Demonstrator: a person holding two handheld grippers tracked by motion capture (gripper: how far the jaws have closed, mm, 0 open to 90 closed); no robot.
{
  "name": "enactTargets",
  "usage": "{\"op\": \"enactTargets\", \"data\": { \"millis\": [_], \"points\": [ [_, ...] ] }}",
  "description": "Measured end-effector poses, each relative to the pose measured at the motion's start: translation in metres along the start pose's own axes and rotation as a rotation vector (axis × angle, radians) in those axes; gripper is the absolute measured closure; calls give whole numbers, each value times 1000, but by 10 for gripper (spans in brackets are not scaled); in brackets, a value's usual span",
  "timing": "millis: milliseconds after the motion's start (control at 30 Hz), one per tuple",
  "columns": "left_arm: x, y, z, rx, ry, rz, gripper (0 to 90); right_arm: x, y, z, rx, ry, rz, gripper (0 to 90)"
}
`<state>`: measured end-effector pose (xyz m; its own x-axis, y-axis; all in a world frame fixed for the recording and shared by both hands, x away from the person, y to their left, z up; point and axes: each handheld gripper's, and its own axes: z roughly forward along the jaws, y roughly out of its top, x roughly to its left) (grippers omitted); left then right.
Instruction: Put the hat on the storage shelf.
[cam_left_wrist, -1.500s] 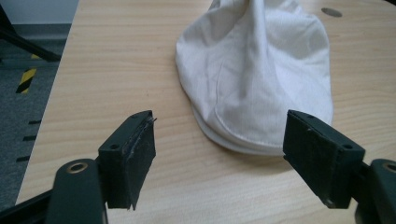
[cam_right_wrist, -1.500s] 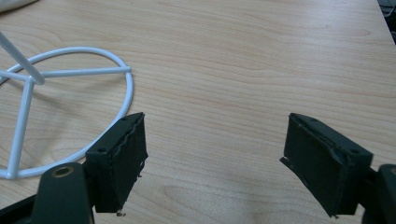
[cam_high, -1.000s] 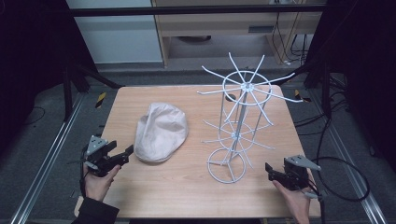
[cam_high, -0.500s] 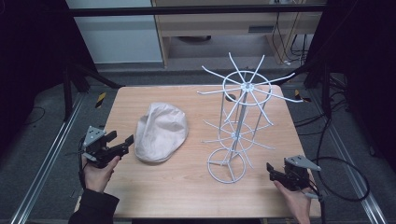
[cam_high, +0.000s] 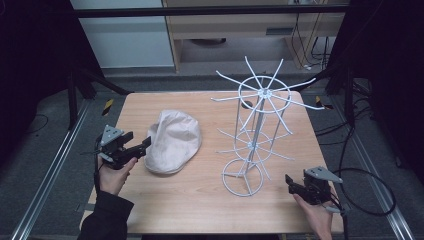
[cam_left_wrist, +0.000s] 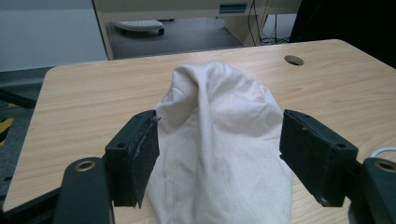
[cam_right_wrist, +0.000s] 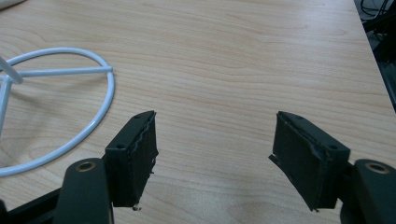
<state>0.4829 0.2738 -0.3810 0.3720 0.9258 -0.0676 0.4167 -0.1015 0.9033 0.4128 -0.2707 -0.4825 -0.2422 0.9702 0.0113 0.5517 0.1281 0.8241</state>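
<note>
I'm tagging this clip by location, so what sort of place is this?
Probably a lab or workshop recording station: a wooden table inside a dark metal frame, cables hanging behind, with a cream cap and white wire rack set out as props.

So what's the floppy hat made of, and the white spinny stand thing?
The hat looks like soft cream cotton or canvas: matte, with creases and a faint weave. The stand seems to be thin metal wire coated glossy white; its smooth base ring shines a little, though it could be plastic.
</note>
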Motion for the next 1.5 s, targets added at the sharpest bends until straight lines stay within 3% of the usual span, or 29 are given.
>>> {"op": "enactTargets", "data": {
  "millis": [733, 1033, 1500],
  "points": [
    [-4, 13, 36, 40, -4, 17, 332, 1, 1, 0, 4, 5, 10, 322],
    [-8, 11, 57, 82, 3, 40, 347, 0, 1, 1, 10, 2, 6, 322],
    [-2, 1, 78, 129, -3, 30, 402, 0, 1, 2, 12, 0, -3, 323]
  ]
}}
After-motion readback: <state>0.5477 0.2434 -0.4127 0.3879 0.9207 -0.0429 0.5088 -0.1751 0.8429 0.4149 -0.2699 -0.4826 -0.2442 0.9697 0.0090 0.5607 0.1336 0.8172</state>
